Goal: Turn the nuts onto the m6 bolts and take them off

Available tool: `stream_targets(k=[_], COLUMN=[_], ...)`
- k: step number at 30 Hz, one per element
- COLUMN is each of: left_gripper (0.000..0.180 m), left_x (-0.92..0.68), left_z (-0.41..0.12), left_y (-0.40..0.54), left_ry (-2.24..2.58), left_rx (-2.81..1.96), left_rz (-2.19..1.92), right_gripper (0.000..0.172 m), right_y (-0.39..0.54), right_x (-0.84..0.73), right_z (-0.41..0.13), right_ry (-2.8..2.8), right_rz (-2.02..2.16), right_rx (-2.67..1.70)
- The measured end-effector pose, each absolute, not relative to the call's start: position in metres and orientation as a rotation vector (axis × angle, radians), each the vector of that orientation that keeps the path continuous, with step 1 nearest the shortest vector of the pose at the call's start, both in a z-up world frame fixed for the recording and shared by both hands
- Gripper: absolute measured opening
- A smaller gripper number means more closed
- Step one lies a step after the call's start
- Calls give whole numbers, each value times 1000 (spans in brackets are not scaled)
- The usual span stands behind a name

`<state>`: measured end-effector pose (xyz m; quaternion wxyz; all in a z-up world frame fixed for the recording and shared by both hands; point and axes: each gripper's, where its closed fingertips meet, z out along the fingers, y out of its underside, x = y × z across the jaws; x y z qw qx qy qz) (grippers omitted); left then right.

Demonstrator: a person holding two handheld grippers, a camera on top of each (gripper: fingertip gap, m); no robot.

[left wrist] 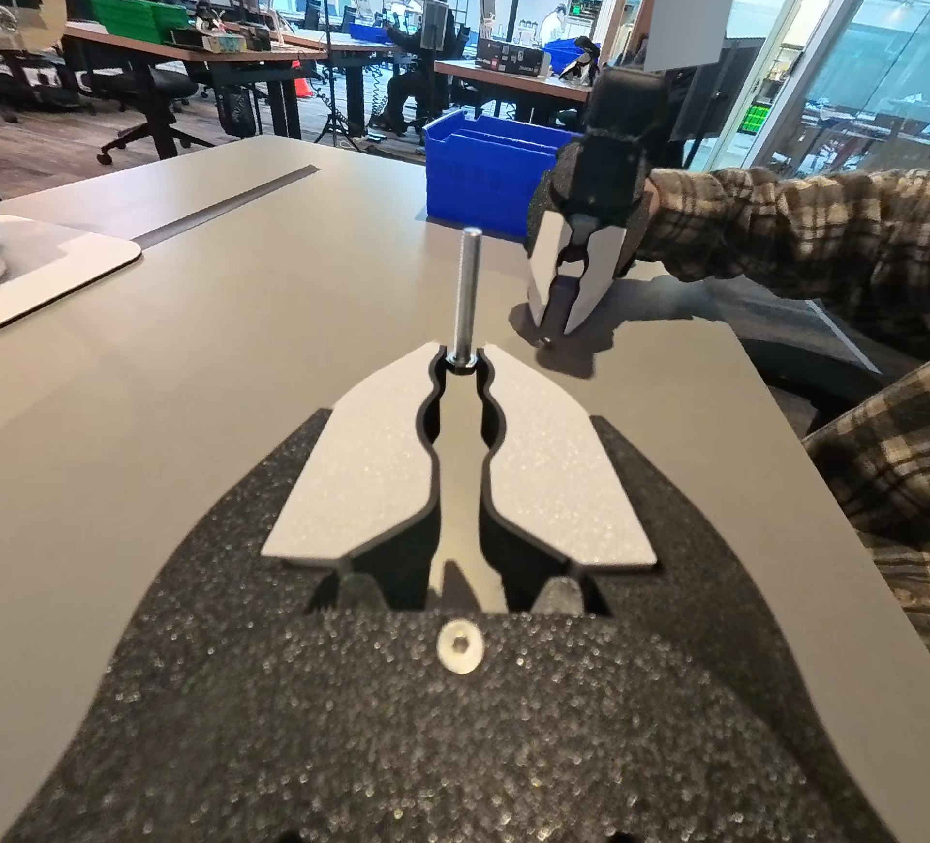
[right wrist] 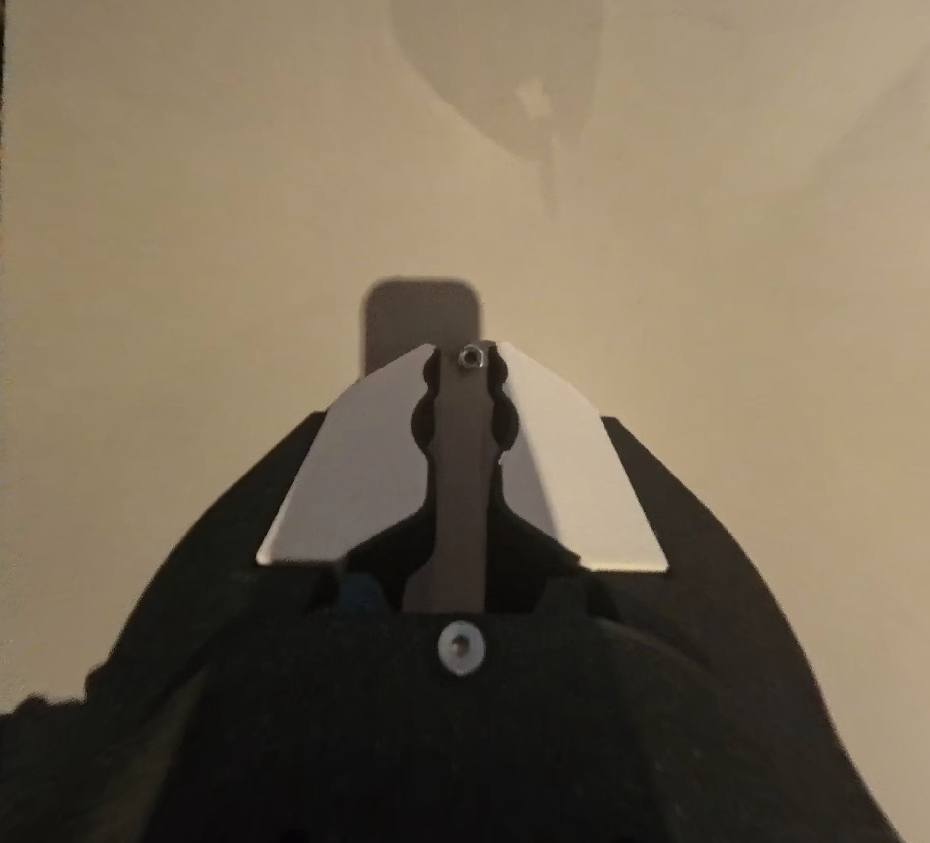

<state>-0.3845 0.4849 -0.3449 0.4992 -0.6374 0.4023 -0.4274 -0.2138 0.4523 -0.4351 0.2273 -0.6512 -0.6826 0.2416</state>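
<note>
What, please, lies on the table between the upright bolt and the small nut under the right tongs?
Nothing: the left wrist view shows only bare grey table there, partly shadowed by the right tongs.

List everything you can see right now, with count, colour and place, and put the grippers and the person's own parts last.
Bolt: one, silver, upright, its head end clamped at the left gripper's fingertips.
Nut: one, silver, flat on the table between the right gripper's fingertips, near one finger; not clamped.
Table: one, grey-beige.
Bin: one, blue, at the table's far edge.
Mat: one, white, far left.
Background: desks, chairs, green crates, a seated person.
Left gripper: shut on the bolt.
Right gripper: open, pointing down over the nut.
Sleeves: plaid, at right.
</note>
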Motion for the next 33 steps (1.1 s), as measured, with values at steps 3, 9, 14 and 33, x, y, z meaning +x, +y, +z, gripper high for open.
stream_targets(k=[3, 9, 14, 33], left_gripper=[10, 10, 10, 10], left_x=[-383, -382, -380, -375], left_z=[-346, -347, -347, -348], left_y=[484, 483, 482, 478], left_ry=[981, 989, 994, 1015], left_rx=[-1544, -1546, -1543, -1541], left_rz=[-1036, -1043, -1046, -1047], right_gripper=[18, 12, 10, 10], right_y=[453, 452, 454, 458], right_x=[-215, -216, -216, -224], right_z=[-441, -449, -449, -442], right_ry=[-1901, -1910, -1875, -1755], right_rz=[656, 647, 661, 657], right_rx=[-1805, -1826, -1846, -1897])
